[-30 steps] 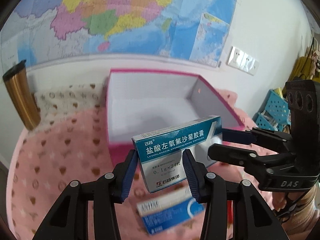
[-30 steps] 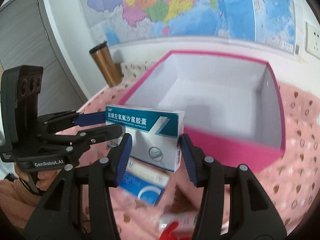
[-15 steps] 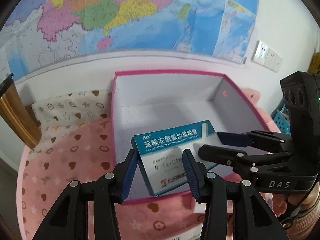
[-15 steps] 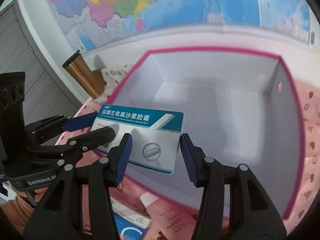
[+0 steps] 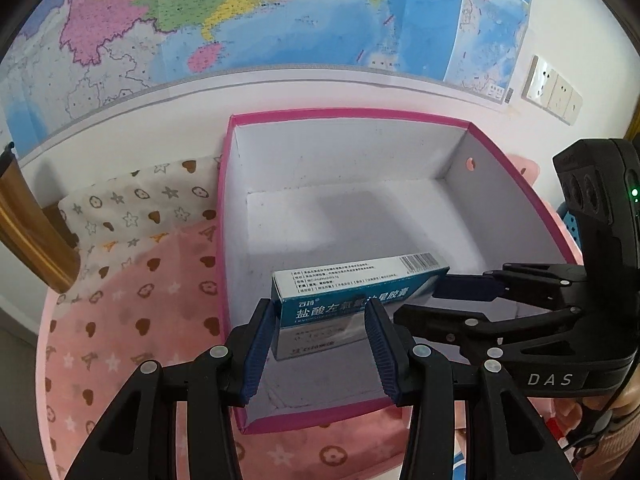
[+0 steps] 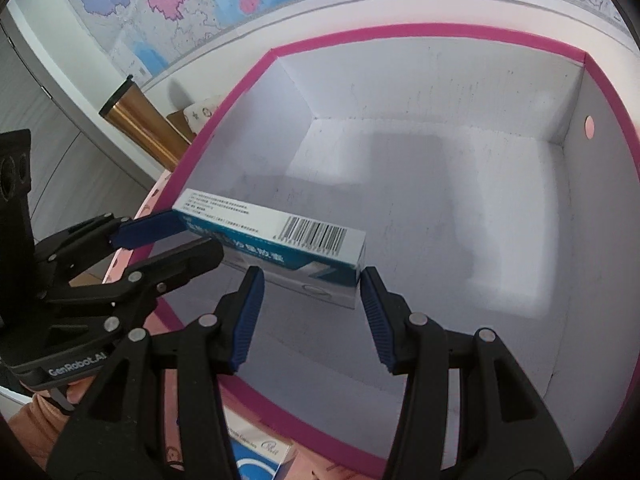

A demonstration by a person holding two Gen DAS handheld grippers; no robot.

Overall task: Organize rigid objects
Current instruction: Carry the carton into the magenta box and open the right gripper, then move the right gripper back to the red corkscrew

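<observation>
A blue-and-white medicine box (image 5: 352, 304) is held inside the open pink storage box (image 5: 230, 216), low over its white floor near the front left wall. My left gripper (image 5: 320, 316) is shut on the medicine box's left end. My right gripper (image 6: 312, 284) is shut on its right end, which shows in the right wrist view (image 6: 304, 240) with its barcode side up. Each gripper is also visible in the other's view: the right one (image 5: 472, 292) and the left one (image 6: 152, 236).
A gold tumbler (image 6: 140, 124) stands left of the pink box. Pink heart-pattern cloth (image 5: 120, 320) covers the surface. Another blue-and-white carton (image 6: 260, 460) lies on the cloth in front of the pink box. A map hangs on the wall (image 5: 280, 20) behind.
Both grippers carried the medicine box forward over the pink box's front wall and down inside it. The medicine box tipped so its barcode side now faces up.
</observation>
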